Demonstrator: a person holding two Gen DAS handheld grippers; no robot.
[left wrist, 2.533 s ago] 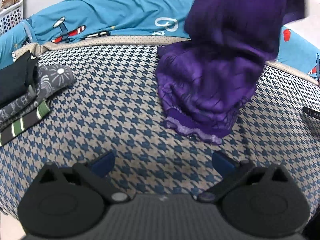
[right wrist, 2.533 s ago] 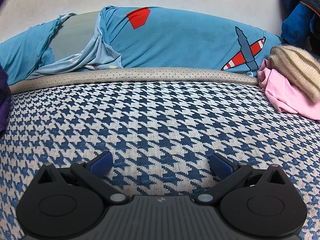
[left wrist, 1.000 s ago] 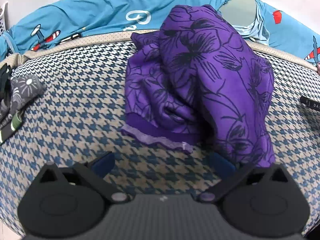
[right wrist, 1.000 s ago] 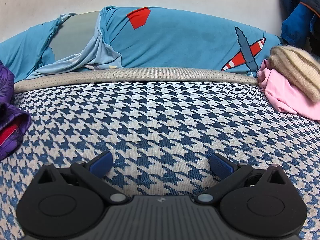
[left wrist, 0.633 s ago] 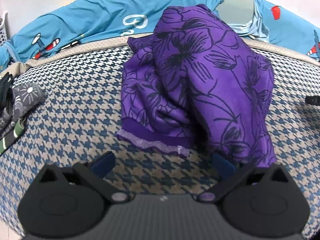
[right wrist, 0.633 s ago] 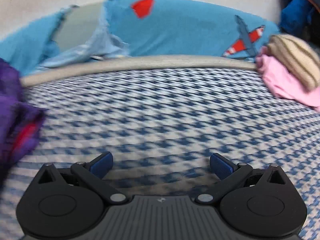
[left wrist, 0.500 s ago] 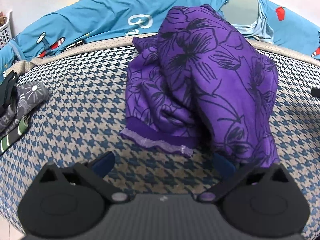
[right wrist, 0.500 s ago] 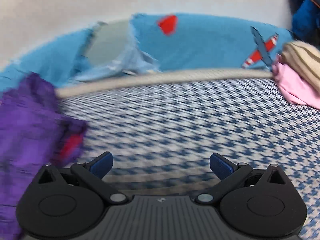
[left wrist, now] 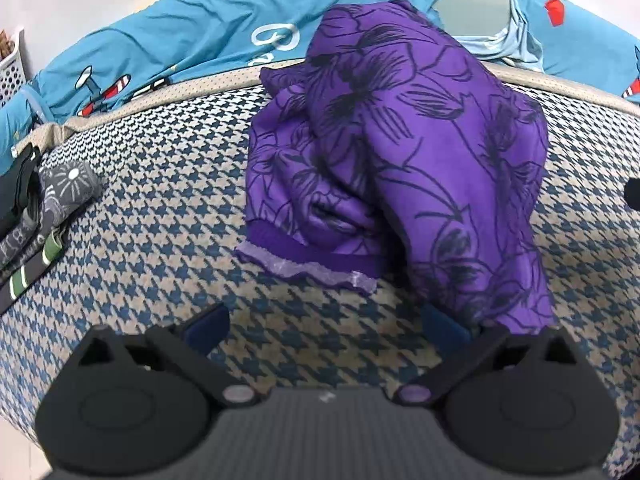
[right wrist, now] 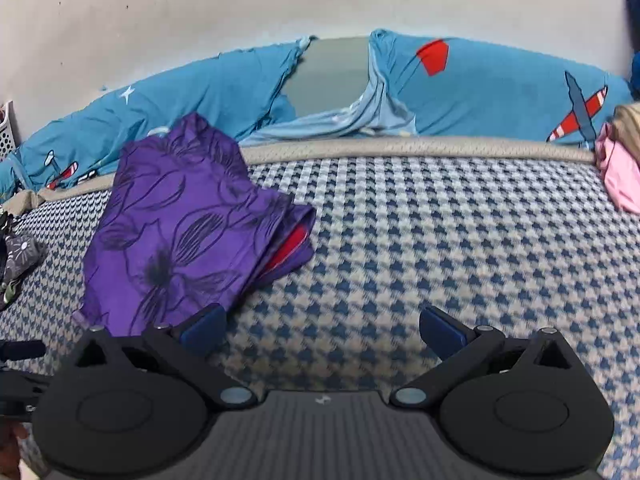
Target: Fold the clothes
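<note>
Nearest of all, the left gripper (left wrist: 326, 330) is hovering with its jaws spread wide and holding nothing, its right blue pad sitting just beside the near corner of the purple garment (left wrist: 400, 168). The right gripper (right wrist: 322, 330) is likewise gaping and empty, its left pad lying close to that same garment's near edge (right wrist: 180, 232).

The garment is lying in a loose heap on the houndstooth cover (left wrist: 168, 208), roughly doubled over itself, with a ribbed hem and pale lace trim (left wrist: 308, 266) facing the left gripper. From the right wrist view a strip of red lining (right wrist: 290, 248) is showing between its layers. It is looking thin, soft and light, probably a little slippery, so it should be draping and sliding rather than holding a crease. The firmer hem band, or the layered corner by the red lining, seems the best place to pinch; grabbing mid-panel would likely be bunching only one layer.

Left of the garment, a stack of folded dark clothes (left wrist: 44, 208) is resting on the cover; pale lettering on one piece is too small to read. Right of it, a pink item (right wrist: 618, 172) is lying at the edge. Beyond the garment, blue aeroplane-print bedding (left wrist: 160, 56) is running along the wall, carrying large white letters, partly hidden and unreadable.
</note>
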